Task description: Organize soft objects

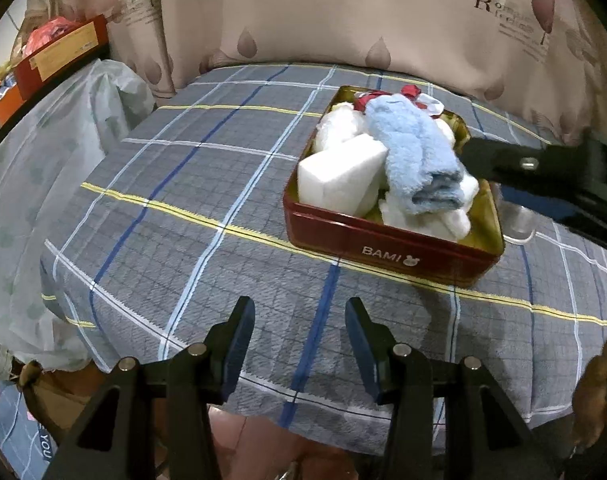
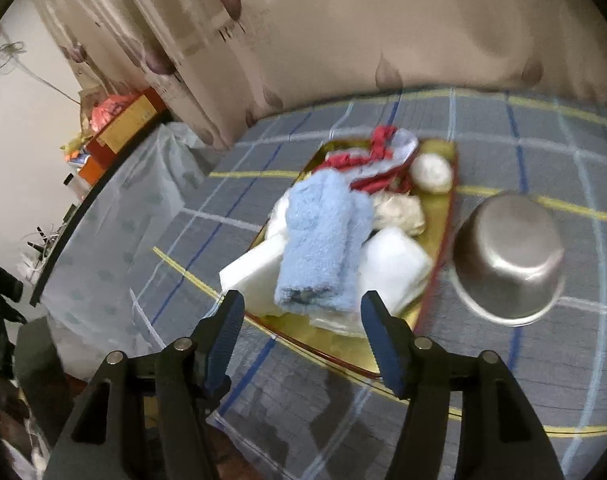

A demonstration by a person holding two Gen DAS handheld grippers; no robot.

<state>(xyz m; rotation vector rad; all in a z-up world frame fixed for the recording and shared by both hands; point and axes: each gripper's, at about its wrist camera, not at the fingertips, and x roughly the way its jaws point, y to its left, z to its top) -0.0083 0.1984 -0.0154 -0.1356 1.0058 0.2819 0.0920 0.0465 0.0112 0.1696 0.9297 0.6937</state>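
I'm angling my right gripper downward, jaws parted and empty, just short of the fluffy light-blue rolled towel in the red metal tin. My left gripper is hanging released over the grey plaid cloth. The right view is blurring, so contact seems unlikely.

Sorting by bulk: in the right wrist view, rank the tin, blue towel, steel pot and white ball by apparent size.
1. Tin
2. Blue towel and steel pot: alike, and fisheye nearness leaves the order unsure
3. White ball

Light-blue towel; red tin; perhaps grey-checked cloth.

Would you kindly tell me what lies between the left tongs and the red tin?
Only bare plaid cloth separates the left tongs from the red tin, per the left wrist view.
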